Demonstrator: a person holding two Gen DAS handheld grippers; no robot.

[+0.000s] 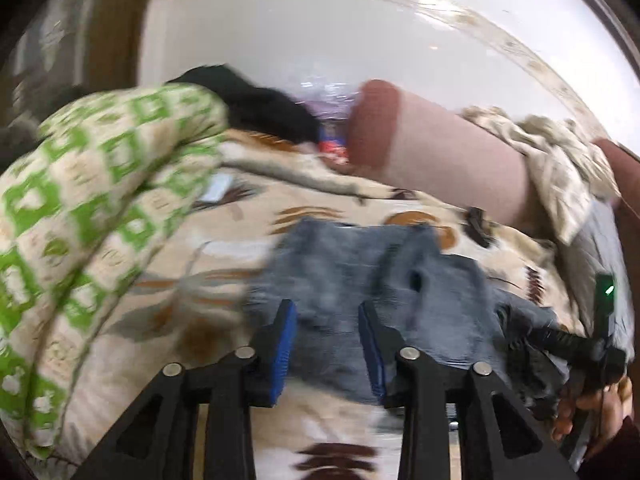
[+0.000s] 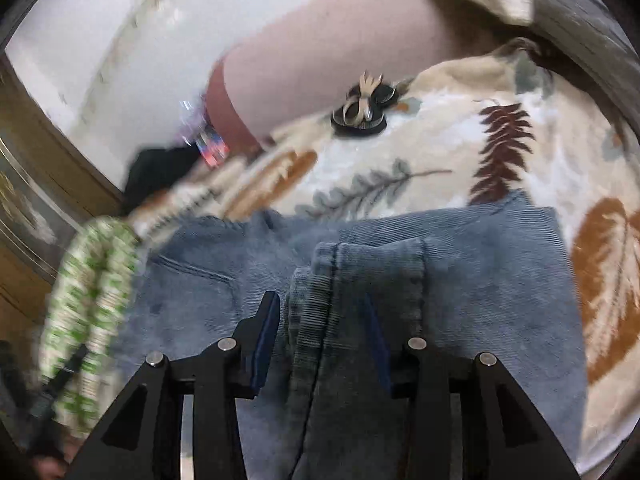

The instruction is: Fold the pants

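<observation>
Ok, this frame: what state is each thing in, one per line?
Blue corduroy pants: partly folded, lying on the leaf-print blanket.
Left gripper: open, nothing between its pads.
Right gripper: open, folded pants edge between the pads.
Green-and-cream patterned quilt: bunched up beside the pants.
Black hair clip: loose on the blanket.

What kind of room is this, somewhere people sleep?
Probably a bedroom: the blue pants lie on a leaf-print blanket, with a long pink bolster pillow and a green-patterned quilt beside it.
</observation>
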